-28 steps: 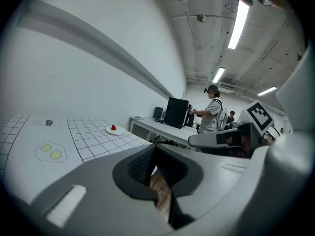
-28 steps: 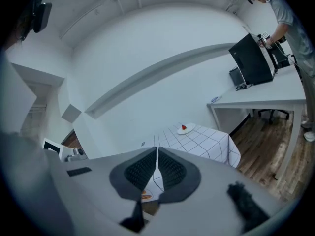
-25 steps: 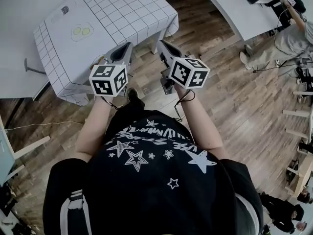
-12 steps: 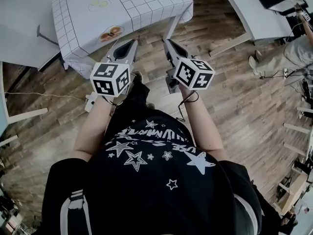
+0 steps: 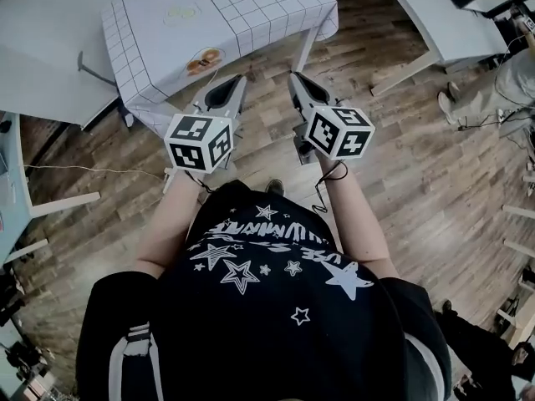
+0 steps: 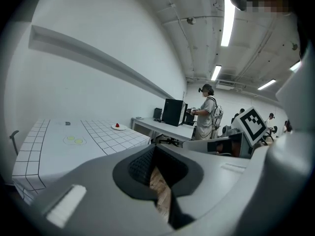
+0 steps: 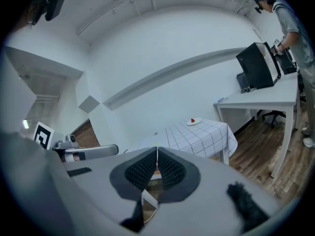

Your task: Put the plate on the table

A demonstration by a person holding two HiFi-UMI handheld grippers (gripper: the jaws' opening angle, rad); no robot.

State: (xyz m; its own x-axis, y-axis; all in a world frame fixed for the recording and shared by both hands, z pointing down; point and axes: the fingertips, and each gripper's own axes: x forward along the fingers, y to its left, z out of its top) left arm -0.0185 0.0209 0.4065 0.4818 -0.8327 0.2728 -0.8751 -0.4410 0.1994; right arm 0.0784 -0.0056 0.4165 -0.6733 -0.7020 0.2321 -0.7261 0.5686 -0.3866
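Note:
The table point(image 5: 251, 7) under a white checked cloth stands just ahead of me. Near its front edge is a plate point(image 5: 205, 59) with orange food, and farther back a plate point(image 5: 182, 12) with pale green pieces. The left gripper view shows that pale plate point(image 6: 74, 140) and a far plate point(image 6: 117, 127) with a red piece. The right gripper view shows the red-topped plate point(image 7: 193, 122). My left gripper point(image 5: 236, 79) and right gripper point(image 5: 294, 78) hang over the floor short of the table edge. Both are shut and hold nothing point(image 6: 155, 146) point(image 7: 157, 149).
A long white desk point(image 5: 435, 23) runs along the right, another white table point(image 5: 42, 48) sits at the left. A person point(image 6: 206, 112) stands by a computer desk beyond the table. A cable point(image 5: 67, 170) lies on the wooden floor at left.
Both grippers have come closer to the table's front edge. The plate with orange food has come into view and the red-topped plate has left the top of the head view.

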